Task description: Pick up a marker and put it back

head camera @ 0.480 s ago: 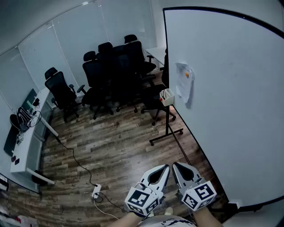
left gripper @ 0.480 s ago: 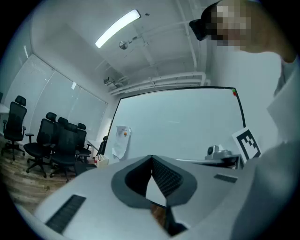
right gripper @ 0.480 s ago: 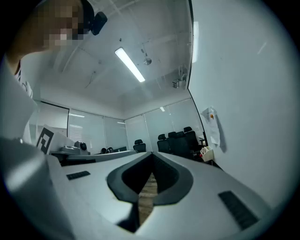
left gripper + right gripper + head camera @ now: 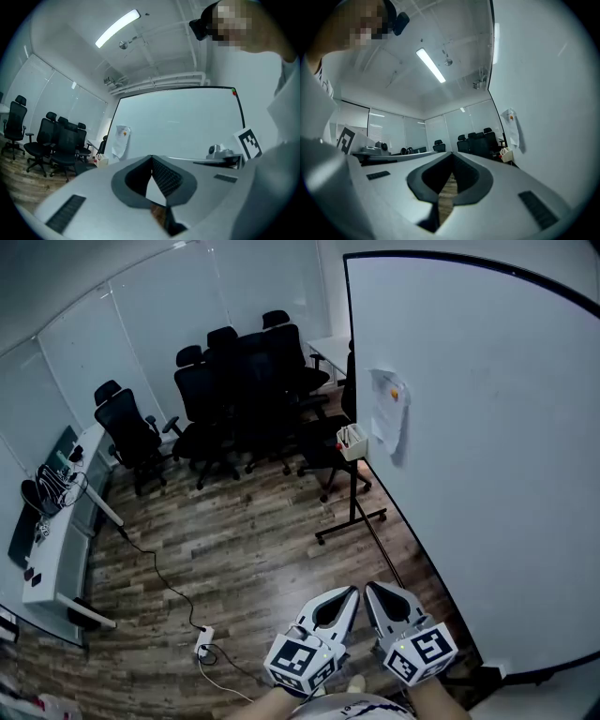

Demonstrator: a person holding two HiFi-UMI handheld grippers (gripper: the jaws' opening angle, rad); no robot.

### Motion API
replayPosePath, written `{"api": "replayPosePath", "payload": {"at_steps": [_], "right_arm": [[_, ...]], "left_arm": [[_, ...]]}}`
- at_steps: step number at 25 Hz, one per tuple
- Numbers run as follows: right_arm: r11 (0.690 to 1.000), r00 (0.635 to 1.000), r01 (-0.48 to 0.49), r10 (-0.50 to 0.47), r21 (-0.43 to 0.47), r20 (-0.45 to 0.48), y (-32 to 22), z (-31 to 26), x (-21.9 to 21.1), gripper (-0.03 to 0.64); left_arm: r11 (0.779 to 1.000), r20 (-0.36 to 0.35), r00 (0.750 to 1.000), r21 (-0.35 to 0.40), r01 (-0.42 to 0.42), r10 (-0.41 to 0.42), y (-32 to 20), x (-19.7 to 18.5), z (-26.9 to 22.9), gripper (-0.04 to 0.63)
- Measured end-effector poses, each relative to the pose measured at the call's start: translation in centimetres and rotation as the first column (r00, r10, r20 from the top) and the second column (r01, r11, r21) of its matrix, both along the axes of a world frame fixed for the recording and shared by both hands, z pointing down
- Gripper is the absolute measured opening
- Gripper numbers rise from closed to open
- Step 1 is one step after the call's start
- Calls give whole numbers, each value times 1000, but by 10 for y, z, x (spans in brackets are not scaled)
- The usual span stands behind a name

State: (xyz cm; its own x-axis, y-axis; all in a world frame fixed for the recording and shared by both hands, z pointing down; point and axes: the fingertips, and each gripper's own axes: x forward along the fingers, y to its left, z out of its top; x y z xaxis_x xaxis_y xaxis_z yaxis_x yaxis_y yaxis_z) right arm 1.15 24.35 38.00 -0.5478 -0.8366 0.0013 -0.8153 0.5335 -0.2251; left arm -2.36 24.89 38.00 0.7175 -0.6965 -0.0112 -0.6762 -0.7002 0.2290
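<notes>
A small white marker box (image 4: 351, 442) with markers in it hangs at the left edge of the big whiteboard (image 4: 487, 446), below a paper sheet (image 4: 390, 418). Both grippers are held low at the bottom of the head view, far from the box and side by side. My left gripper (image 4: 351, 593) has its jaws closed tip to tip with nothing between them, and my right gripper (image 4: 368, 588) is shut and empty too. The left gripper view shows my left gripper (image 4: 151, 157) pointing toward the whiteboard (image 4: 178, 122) and box (image 4: 99, 161). The box (image 4: 505, 154) also appears beyond my right gripper (image 4: 452, 153).
Black office chairs (image 4: 244, 381) crowd the far side of the room by a table. A white desk (image 4: 56, 531) with gear lines the left wall. A cable and power strip (image 4: 203, 645) lie on the wood floor. The whiteboard's wheeled stand (image 4: 352, 521) juts out.
</notes>
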Motion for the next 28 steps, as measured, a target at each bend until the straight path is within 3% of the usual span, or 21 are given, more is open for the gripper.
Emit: {"api": "replayPosePath", "payload": {"at_steps": [20, 28], "right_arm": [[999, 999, 31, -32, 21, 26, 0, 2, 31, 12], [999, 999, 36, -37, 29, 36, -28, 0, 34, 12]], "left_arm": [[999, 34, 999, 3, 41, -41, 1, 30, 7, 11], [998, 43, 997, 4, 69, -69, -31, 27, 7, 11]]}}
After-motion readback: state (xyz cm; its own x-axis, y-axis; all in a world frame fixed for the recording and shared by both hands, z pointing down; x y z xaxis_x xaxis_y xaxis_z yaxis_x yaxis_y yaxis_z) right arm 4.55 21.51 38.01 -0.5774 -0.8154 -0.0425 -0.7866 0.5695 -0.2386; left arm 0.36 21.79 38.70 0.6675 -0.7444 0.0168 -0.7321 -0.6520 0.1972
